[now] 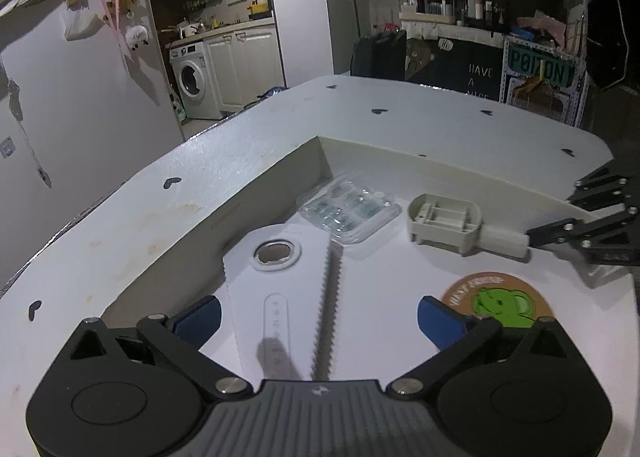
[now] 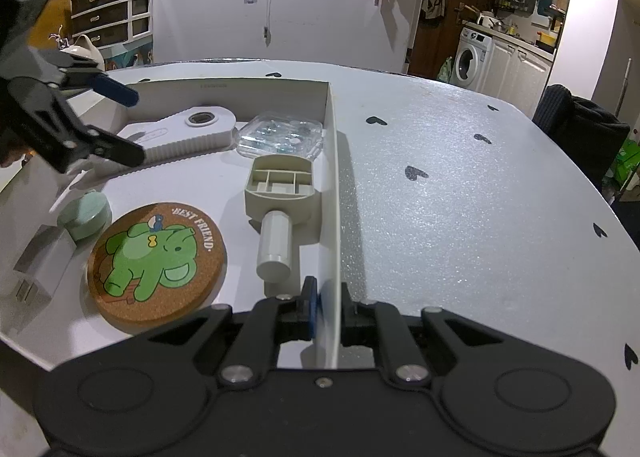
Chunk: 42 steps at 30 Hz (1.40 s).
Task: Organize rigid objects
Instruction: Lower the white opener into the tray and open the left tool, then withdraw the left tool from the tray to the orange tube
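Note:
A shallow white box [image 1: 240,193] [image 2: 332,161] lies on the heart-printed table. It holds a white ridged tool with a round hole [image 1: 280,289] [image 2: 188,137], a clear case of small parts [image 1: 350,209] [image 2: 280,133], a beige handled piece [image 1: 444,217] [image 2: 280,185] and a cork coaster with a green elephant [image 1: 500,297] [image 2: 160,261]. My left gripper [image 1: 320,319] [image 2: 128,123] hovers wide open over the ridged tool, its pads clear of it. My right gripper [image 2: 326,313] [image 1: 560,217] is shut on the box's right wall.
A pale green round lid [image 2: 86,215] and a white plug adapter [image 2: 44,257] sit in the box's left part. The table top [image 2: 460,197] stretches right of the box. A wall stands behind; a kitchen with a washing machine [image 2: 470,57] lies beyond.

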Each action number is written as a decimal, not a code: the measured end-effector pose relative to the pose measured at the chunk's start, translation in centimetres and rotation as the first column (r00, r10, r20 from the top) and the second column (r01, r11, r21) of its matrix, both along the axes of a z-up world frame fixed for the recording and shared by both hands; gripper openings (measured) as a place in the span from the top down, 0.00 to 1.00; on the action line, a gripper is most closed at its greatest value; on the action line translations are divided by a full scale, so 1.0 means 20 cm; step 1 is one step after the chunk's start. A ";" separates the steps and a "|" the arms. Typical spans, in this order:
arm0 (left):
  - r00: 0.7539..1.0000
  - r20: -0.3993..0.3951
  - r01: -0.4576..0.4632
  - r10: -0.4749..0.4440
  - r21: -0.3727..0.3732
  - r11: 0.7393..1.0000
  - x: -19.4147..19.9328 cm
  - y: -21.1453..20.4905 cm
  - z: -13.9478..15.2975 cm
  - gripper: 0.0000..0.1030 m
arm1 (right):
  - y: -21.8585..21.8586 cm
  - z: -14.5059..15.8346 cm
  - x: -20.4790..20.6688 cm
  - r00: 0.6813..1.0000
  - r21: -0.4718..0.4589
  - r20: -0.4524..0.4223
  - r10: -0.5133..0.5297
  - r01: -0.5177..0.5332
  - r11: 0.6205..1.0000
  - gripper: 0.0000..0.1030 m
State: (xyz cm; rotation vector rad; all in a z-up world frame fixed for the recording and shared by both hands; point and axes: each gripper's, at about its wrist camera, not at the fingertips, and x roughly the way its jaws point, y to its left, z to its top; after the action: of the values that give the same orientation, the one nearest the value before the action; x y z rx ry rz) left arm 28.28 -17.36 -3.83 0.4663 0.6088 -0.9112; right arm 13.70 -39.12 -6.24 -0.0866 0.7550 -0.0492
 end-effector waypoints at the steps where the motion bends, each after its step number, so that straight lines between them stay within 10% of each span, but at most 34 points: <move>1: 1.000 0.002 0.001 -0.001 -0.006 1.000 -0.02 0.02 0.01 0.00 | 0.00 0.00 0.00 1.000 0.000 -0.001 0.000 0.000 1.000 0.89; 24: 0.982 0.052 -0.170 0.182 -0.172 0.970 -0.34 0.52 0.15 0.00 | 0.01 -0.01 0.01 1.000 -0.008 0.001 -0.012 0.012 1.000 0.89; 42: 0.867 -0.021 -0.487 0.498 -0.256 0.835 0.00 0.89 0.07 0.00 | 0.02 -0.01 0.00 1.000 -0.008 0.002 -0.026 0.026 1.000 0.88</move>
State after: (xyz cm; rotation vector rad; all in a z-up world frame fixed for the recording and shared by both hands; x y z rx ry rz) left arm 28.26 0.43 -2.34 0.0835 0.5254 -0.4691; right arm 13.80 -38.63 -6.40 -0.0849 0.7542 -0.0768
